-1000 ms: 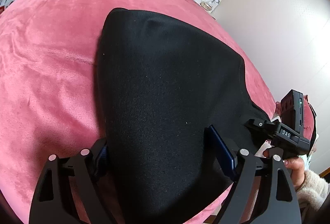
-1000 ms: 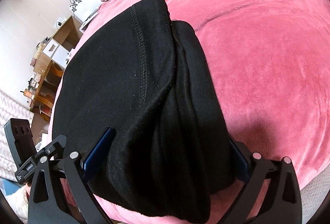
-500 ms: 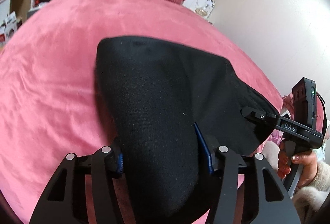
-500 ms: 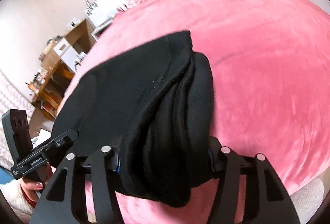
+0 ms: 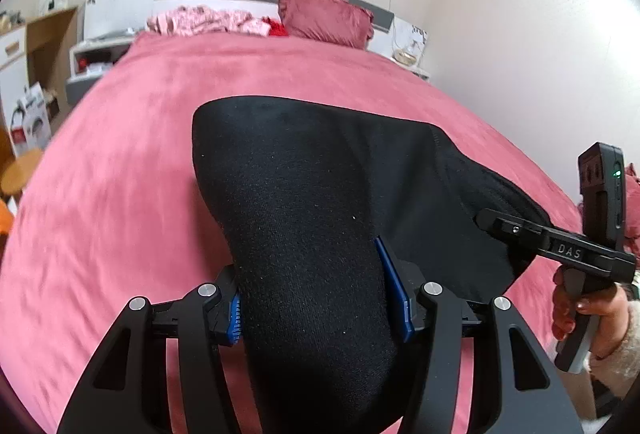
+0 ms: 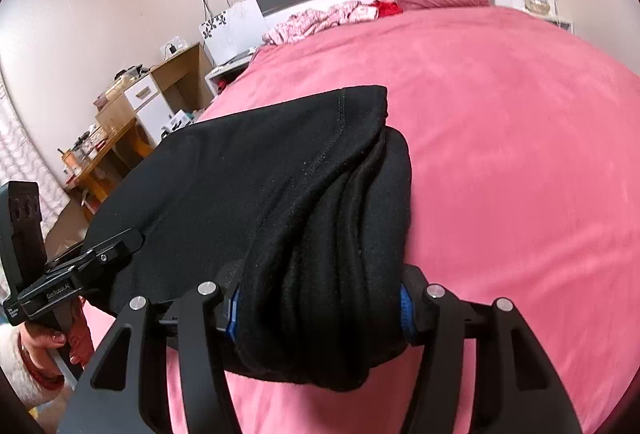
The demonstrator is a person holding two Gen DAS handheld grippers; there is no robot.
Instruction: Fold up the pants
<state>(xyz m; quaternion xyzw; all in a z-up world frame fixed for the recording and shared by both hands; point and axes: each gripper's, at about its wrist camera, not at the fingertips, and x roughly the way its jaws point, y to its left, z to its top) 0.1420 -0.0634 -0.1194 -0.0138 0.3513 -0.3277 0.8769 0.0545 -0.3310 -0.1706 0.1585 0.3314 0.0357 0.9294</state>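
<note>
A: Two grips are held on the black pants [image 5: 320,194], one at each near corner. The left gripper [image 5: 320,308] is clamped on a thick rolled edge, blue pads pressed into the cloth on both sides. The right gripper [image 6: 318,308] is closed narrow on a bunch of several stacked layers.

B: Where is the garment sitting?

A: It is lifted at the near end and draped down onto the pink bed [image 5: 120,174] at the far end. It is spanned between both grippers, near the foot of the bed.

B: Failure modes?

A: Layer slip on the right is judged most likely. Four or five folds are pinched together there, and an inner one could be pulled out if the far end drags on the bedspread. Uneven travel of the two hands would skew the fold line. Sag in the middle could be trapped as a crease when the near edge is laid over.

B: Material?

A: Heavy fleece-like knit, matte, slightly pilled, with light lint specks. A double-stitched seam [image 6: 340,122] is seen running along the top panel in the right wrist view. The far corner is rounded and soft, no crisp edges. The bedspread is plush velour with visible nap, so high drag is expected.

B: Anything in the path?

A: Nothing close. A dark pink pillow [image 5: 326,16] and crumpled pink clothes [image 5: 208,24] are kept well apart, up at the headboard.
</note>
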